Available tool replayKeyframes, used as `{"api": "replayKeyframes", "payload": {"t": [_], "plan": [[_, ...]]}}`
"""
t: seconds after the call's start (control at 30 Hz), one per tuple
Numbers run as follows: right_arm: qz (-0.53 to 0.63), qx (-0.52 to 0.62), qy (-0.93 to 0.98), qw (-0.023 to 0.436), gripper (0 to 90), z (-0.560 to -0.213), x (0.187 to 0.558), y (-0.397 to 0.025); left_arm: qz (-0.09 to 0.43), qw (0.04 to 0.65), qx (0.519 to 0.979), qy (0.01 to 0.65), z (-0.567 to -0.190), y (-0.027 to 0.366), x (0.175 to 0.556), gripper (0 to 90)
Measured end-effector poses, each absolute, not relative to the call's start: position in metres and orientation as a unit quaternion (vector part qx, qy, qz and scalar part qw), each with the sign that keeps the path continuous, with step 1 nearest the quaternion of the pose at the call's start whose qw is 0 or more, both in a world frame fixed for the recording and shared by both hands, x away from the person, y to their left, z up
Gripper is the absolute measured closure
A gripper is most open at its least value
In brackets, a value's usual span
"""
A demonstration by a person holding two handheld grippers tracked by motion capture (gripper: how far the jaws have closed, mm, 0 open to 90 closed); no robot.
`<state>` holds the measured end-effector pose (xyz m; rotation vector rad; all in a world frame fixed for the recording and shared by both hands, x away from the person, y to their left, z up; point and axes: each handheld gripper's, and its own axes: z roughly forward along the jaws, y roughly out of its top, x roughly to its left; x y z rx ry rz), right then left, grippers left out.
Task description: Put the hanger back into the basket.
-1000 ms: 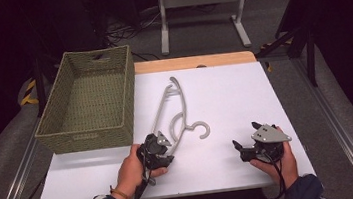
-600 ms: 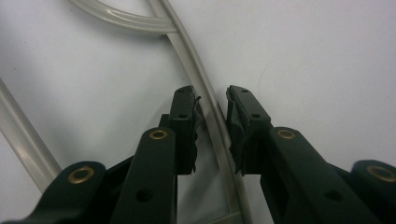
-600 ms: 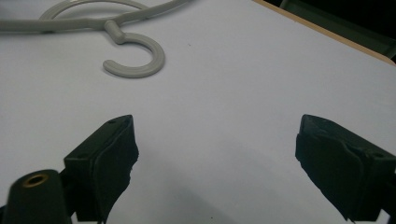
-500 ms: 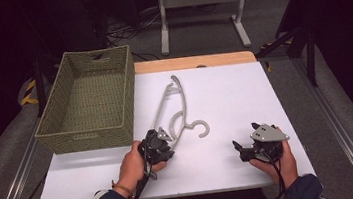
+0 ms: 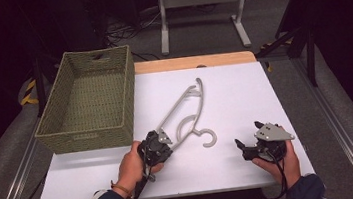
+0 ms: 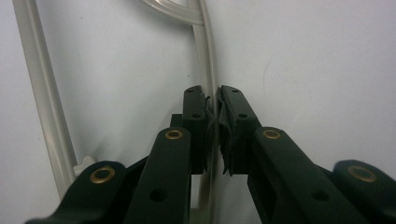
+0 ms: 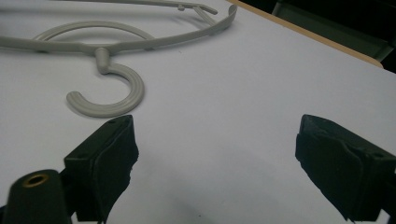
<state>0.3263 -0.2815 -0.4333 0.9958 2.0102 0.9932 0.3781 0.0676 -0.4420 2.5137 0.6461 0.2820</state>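
Note:
A pale grey plastic hanger point(image 5: 185, 106) lies flat on the white table point(image 5: 244, 96), its hook point(image 5: 210, 139) pointing toward the near edge. My left gripper point(image 5: 163, 139) is at the hanger's near left end. In the left gripper view its jaws are shut on one thin bar of the hanger point(image 6: 208, 60), and the other bar point(image 6: 42, 98) runs along the left. My right gripper point(image 5: 241, 146) rests near the front right, open, with nothing between its pads point(image 7: 112, 158). In the right gripper view the hook point(image 7: 116, 88) lies just ahead and to the left.
A green woven basket point(image 5: 88, 134) stands at the table's left side, close beside the hanger's left arm. A wooden strip point(image 5: 190, 62) edges the far side of the table. Metal rails run along both sides, and a stand's legs sit beyond the table.
My left gripper has edged forward onto the hanger's near end and shut on it. The hanger's far end and hook have swung to the right. The right gripper has stayed put.

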Motion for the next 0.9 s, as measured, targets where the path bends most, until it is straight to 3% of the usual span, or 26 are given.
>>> {"api": "replayKeyframes", "payload": {"t": [0.63, 0.9], "plan": [[0.39, 0.382, 0.767, 0.337, 12.8, -0.433, 0.329, -0.286, 0.183, 0.351, 0.894, 0.21, -0.406, 0.086, 0.36, 82.1], [0.388, 0.374, 0.773, 0.336, 12.8, -0.434, 0.328, -0.282, 0.148, 0.304, 0.915, 0.218, -0.421, 0.087, 0.368, 82.0]]}}
